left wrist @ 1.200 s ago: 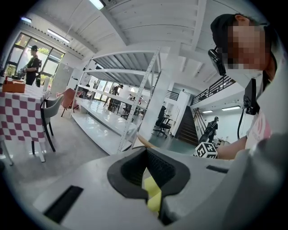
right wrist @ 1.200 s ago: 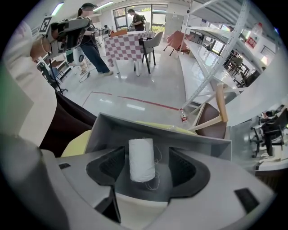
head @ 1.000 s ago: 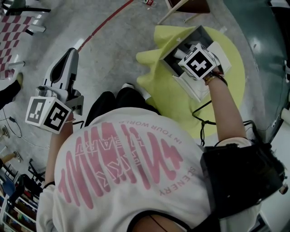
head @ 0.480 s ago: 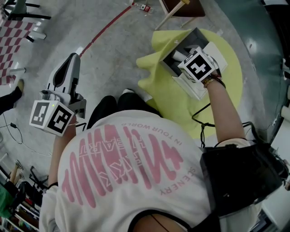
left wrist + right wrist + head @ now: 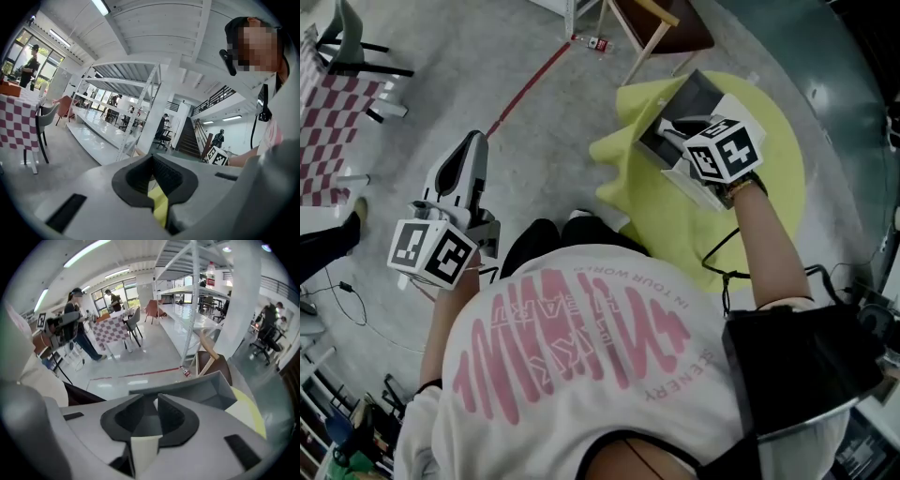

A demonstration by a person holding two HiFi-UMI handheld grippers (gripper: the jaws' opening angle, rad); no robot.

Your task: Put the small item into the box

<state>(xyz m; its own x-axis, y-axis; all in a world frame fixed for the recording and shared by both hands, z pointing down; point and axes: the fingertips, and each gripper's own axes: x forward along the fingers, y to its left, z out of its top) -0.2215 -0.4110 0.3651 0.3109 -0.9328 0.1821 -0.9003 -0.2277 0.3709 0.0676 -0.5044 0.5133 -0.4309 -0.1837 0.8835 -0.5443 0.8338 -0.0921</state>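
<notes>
Grey box (image 5: 701, 94) sits on yellow cloth (image 5: 675, 216), upper right; our right claw (image 5: 150, 397) over it has just been closing, narrowly apart, empty; our left claw (image 5: 472, 142), centre left, is together.

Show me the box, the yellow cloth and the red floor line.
box (image 5: 698, 94), head view, grey inner wall.
yellow cloth (image 5: 656, 211), head view, bare middle.
red floor line (image 5: 530, 86), head view, mid-length.

Open industrial hall, workshop-type: white steel racking (image 5: 96, 127) ahead of left claw (image 5: 152, 156), concrete floor (image 5: 534, 112), ceiling strip lights (image 5: 101, 6), staircase (image 5: 189, 138).
</notes>
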